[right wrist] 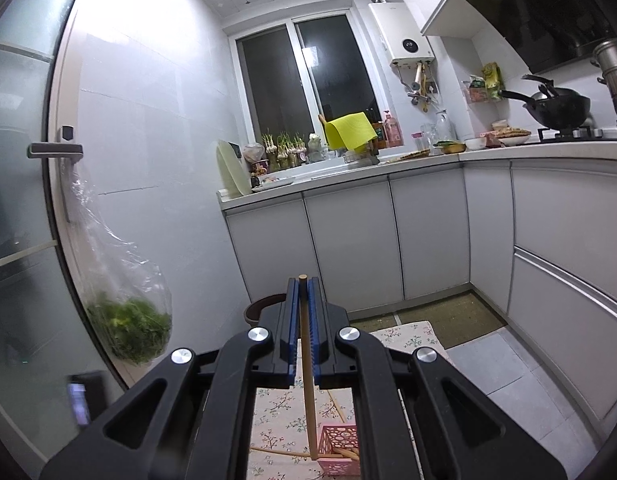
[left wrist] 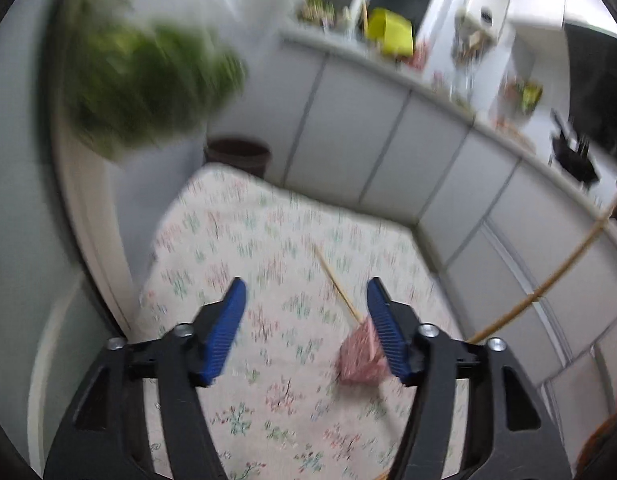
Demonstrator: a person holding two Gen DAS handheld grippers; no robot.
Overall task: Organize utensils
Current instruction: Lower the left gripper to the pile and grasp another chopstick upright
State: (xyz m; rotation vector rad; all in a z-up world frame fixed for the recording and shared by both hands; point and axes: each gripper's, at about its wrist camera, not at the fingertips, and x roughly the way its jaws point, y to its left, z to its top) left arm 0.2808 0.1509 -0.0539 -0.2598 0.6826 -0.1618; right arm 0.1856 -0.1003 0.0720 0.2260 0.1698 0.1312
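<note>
My right gripper [right wrist: 303,280] is shut on a wooden chopstick [right wrist: 307,352] that hangs down, its lower tip at the rim of a pink perforated basket [right wrist: 335,446]. The basket holds other chopsticks and stands on a floral-cloth table [right wrist: 276,412]. Loose chopsticks [right wrist: 337,407] lie on the cloth beside it. In the left wrist view my left gripper [left wrist: 306,294] is open and empty above the cloth, with the blurred pink basket [left wrist: 358,356] just inside its right finger and a chopstick [left wrist: 338,290] sticking out of it. A long wooden stick [left wrist: 548,280] crosses at the right.
A plastic bag of greens [right wrist: 128,328] hangs from the glass door handle at left. White kitchen cabinets [right wrist: 388,232] and a cluttered counter run behind and right. A dark round pot [left wrist: 238,154] sits beyond the table's far edge. The left view is motion-blurred.
</note>
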